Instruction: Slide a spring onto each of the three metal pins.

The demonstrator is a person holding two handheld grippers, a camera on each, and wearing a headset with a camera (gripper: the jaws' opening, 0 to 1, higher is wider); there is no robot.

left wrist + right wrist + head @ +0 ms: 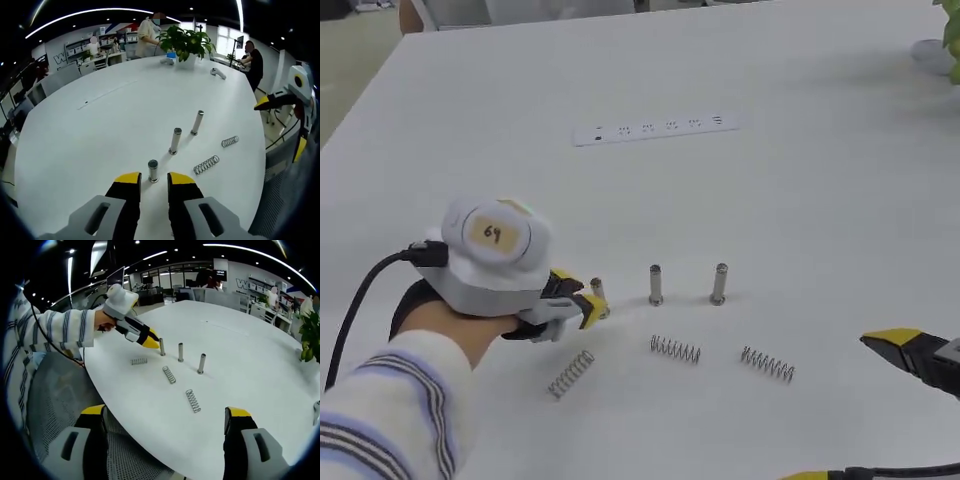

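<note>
1. Three pins are standing upright in a row not far from the near edge of the bench (770, 200): left-end pin (597, 291), middle pin (655, 285), right-end pin (719, 284). I'm guessing they're upright so a spring can just drop over the top.
2. The springs are lying flat between that row and the near edge, roughly one in front of each pin: left spring (570, 373), middle spring (675, 349), right spring (767, 364). None is sitting on a pin, so all three are left to do.
3. The left gripper (152, 177) is reaching in low from the bench's left side. Its jaws are sitting a little apart with the left-end pin right at the mouth of the gap. In the left gripper view they aren't squeezing it, and nothing is being held.
4. My read is that it's lining up on that pin, maybe to steady it, since a spring is what needs grabbing.
5. The left hand (460, 325) is wrapping around the gripper body from behind. The wrist is riding low over the bench and the striped sleeve (380, 420) is angling in from the near-left corner.
6. The right gripper (165, 411) is hovering out past the near edge, jaws spread wide and empty, pointing at the row. The right spring is lying closest to it, so that looks like its likely pick.
</note>
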